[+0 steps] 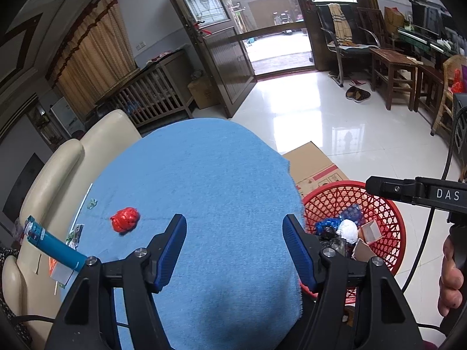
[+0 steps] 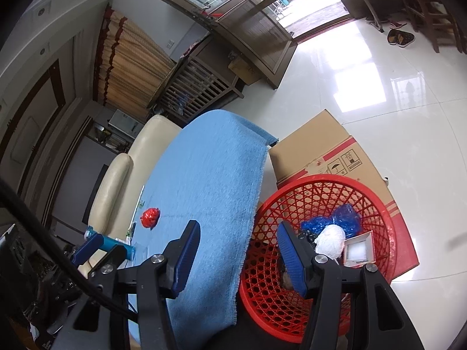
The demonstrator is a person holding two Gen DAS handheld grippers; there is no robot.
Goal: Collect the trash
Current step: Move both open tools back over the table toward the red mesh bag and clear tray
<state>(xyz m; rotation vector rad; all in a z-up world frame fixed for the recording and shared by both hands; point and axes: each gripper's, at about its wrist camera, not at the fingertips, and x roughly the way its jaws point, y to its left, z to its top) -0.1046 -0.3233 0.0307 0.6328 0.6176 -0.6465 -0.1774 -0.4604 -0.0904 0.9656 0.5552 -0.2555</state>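
Hovering over the blue cloth (image 1: 204,175), we hold both the left gripper (image 1: 235,246) and right gripper (image 2: 238,252) spread and empty, the red basket (image 2: 306,201) alongside.

Left gripper (image 1: 234,248) open and empty above the blue-covered table (image 1: 204,169). Red crumpled wrapper (image 1: 125,219) and blue tube (image 1: 54,246) lie at left. Red basket (image 1: 376,201) beside table holds trash.

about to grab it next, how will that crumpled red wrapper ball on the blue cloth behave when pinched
The red wrapper ball looks like crumpled shiny foil or plastic, so it is probably very light and will crush under the pads. Its glossy surface may slip. Its lumpy, roundish shape might roll a little on the blue cloth if nudged.
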